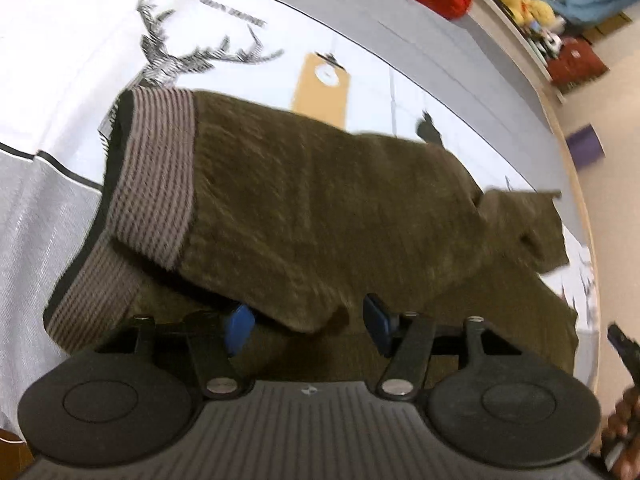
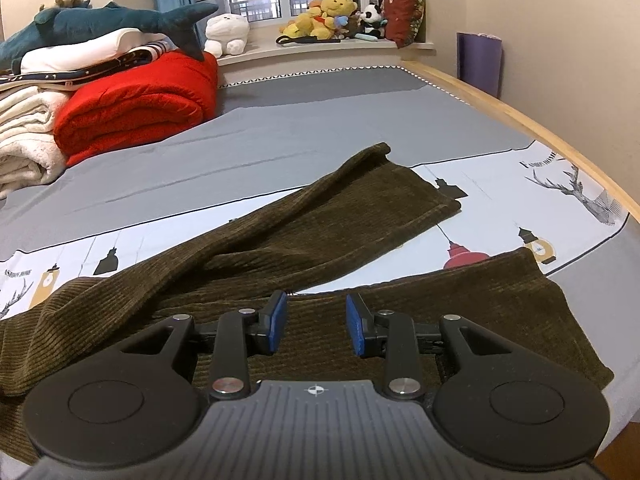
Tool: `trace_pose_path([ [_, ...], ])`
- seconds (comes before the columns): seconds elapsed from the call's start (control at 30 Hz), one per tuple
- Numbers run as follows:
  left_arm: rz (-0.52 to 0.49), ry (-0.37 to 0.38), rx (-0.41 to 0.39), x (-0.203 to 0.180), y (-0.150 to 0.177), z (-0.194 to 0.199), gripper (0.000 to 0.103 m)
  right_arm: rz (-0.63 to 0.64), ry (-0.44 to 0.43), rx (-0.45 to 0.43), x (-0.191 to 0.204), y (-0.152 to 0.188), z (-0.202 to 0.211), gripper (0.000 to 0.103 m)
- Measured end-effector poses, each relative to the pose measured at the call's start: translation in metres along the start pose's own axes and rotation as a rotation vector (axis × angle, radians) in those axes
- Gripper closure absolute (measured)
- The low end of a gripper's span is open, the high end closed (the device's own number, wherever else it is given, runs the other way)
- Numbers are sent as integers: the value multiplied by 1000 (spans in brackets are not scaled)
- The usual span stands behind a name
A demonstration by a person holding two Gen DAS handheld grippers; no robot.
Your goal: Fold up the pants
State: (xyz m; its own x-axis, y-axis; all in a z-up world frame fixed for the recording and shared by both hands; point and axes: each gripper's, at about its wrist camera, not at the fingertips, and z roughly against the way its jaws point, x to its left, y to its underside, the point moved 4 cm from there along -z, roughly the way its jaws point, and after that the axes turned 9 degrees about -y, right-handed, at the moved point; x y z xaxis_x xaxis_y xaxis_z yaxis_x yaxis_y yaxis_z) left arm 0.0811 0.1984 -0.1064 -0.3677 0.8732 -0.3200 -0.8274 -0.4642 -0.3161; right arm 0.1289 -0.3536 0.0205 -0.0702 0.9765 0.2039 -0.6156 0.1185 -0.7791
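The left gripper (image 1: 308,326) is gaping wide beside the blurred pants (image 1: 320,208), whose fold is hiding one pad (image 1: 239,328). The right gripper (image 2: 316,324) is hovering open over the pants, gripping nothing.

One pair of pants (image 2: 304,236), two hand-held grippers, left (image 1: 308,322) and right (image 2: 316,324).

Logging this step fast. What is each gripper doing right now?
Left gripper: open, holding nothing, at the olive-brown corduroy pants.
Right gripper: open, holding nothing, over the pants.
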Motion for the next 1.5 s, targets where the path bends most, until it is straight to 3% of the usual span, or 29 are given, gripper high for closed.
trace_pose_path([
  [0.07, 9, -22, -14, -1, -8, -3, 43, 0, -6, 0, 1, -2, -2, 69],
  [0.13, 0, -46, -30, -2, -13, -2, 60, -4, -10, 2, 2, -3, -5, 69],
  [0.17, -18, -67, -41, -2, -18, -5, 77, -7, -12, 4, 3, -4, -6, 69],
  [0.2, -38, -88, -52, -3, -21, -3, 85, -9, -15, 7, 4, -4, -9, 69],
  [0.27, -54, -107, -74, -2, -24, 0, 89, -11, -20, 15, 7, -6, -14, 69],
  [0.53, -192, -179, -129, -15, -31, 0, 88, -17, -24, 26, 22, -15, -37, 69],
  [0.83, -271, -228, -133, -22, -33, -10, 88, -261, -153, -4, 11, -44, -93, 69],
  [0.93, -274, -232, -132, -24, -33, -11, 88, -357, -215, 24, 6, -49, -127, 68],
  [1.03, -256, -225, -127, -22, -35, -13, 88, -462, -261, 115, 1, -46, -169, 67],
  [1.27, -249, -216, -122, -16, -40, -16, 88, -533, -230, 141, -3, -50, -235, 58],
  [1.5, -236, -209, -129, -15, -40, -14, 88, -606, -258, 171, -3, -48, -277, 57],
])
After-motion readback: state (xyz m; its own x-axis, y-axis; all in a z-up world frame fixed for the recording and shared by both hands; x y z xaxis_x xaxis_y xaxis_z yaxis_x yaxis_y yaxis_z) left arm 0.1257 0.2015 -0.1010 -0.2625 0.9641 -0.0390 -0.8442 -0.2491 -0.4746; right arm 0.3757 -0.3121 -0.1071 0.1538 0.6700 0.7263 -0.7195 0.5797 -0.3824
